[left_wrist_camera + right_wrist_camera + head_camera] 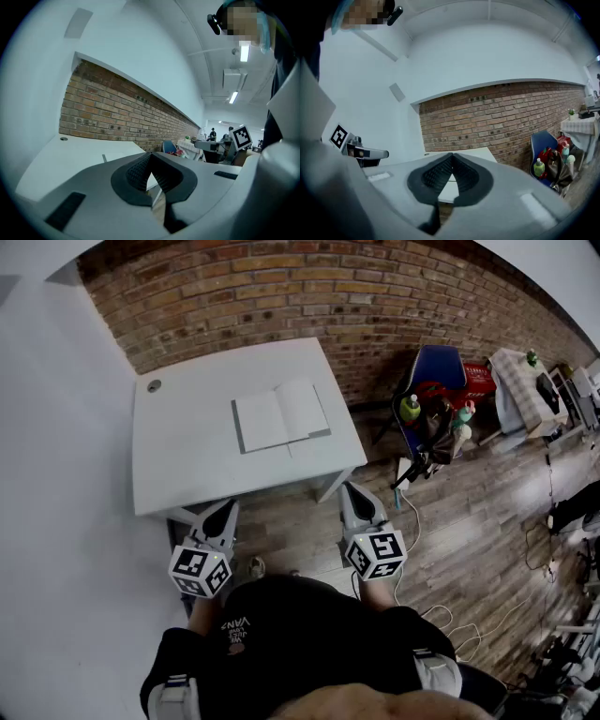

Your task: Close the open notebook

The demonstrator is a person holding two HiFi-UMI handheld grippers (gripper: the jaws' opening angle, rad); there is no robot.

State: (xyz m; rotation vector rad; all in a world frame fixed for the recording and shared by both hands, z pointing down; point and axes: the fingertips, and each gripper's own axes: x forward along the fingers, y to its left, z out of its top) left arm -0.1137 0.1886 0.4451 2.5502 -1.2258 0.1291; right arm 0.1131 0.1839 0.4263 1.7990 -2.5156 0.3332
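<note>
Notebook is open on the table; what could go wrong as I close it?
1. The notebook lies loose near the right edge of the table; a sideways push could slide it off rather than fold it.
2. The left gripper and right gripper are both shut; a blunt tip may crumple a page instead of lifting the cover.

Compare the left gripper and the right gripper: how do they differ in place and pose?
Along the front edge of the table, the left gripper is near the middle, the right gripper by the right corner. The left gripper leans rightward, the right gripper leftward, toward the notebook. Both are shut, empty and short of the notebook.
</note>
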